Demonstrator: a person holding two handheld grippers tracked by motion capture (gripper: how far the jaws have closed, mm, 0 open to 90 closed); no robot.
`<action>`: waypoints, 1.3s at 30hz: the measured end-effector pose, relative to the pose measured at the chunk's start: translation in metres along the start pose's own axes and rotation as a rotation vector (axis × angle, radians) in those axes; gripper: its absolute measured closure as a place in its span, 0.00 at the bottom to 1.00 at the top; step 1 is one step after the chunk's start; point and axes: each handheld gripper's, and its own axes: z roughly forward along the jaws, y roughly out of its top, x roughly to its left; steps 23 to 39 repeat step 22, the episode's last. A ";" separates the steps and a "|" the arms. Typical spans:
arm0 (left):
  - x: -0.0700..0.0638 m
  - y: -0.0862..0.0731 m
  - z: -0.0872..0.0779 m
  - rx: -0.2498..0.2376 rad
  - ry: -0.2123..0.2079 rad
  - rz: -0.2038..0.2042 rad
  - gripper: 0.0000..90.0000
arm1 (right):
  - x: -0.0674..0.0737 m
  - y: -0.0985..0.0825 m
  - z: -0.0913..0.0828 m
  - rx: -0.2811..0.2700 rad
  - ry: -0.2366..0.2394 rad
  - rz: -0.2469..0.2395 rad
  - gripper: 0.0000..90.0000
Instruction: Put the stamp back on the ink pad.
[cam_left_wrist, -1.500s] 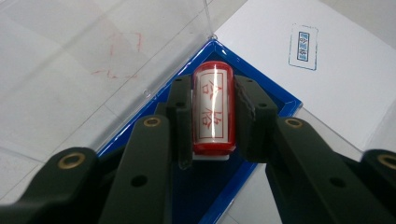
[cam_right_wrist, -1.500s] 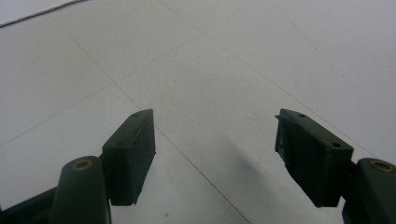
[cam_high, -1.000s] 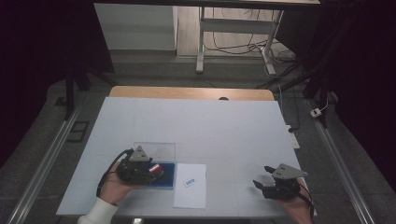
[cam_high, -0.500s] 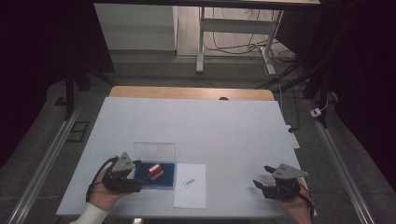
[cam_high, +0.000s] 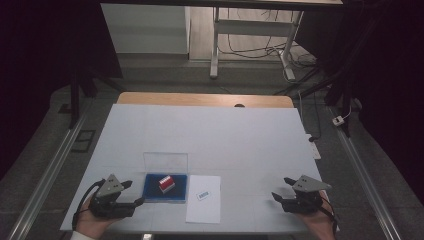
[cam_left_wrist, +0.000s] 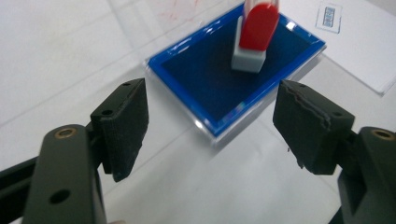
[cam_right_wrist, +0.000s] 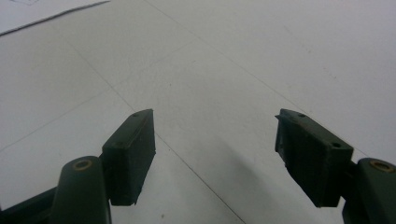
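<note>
White table under dim surroundings. Near its front edge lies a blue tray with a red-topped block standing on it, beside a paper sheet. Left gripper, jaws wide and empty, sits just left of the tray; right gripper, also wide and empty, rests well apart at the right.

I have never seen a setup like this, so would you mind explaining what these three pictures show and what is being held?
A person sits at a white table holding a two-jaw tool in each hand: the left gripper and the right gripper. One picture looks down from above; the other two come from cameras riding on each gripper, looking along its black jaws. On the table lie a blue pad in a clear case, with a red-and-white stamp standing on it, and beside it a white sheet carrying a small label. Both grippers are open and hold nothing.
</note>
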 end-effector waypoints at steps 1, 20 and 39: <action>0.000 -0.001 0.000 -0.001 0.002 -0.005 0.30 | 0.000 0.000 0.000 0.000 -0.002 0.001 0.31; 0.001 0.001 0.007 0.010 0.007 0.002 0.30 | 0.003 0.004 0.000 -0.028 0.019 0.008 0.31; 0.002 0.001 0.007 0.010 0.007 0.001 0.30 | 0.003 0.004 0.000 -0.029 0.019 0.008 0.31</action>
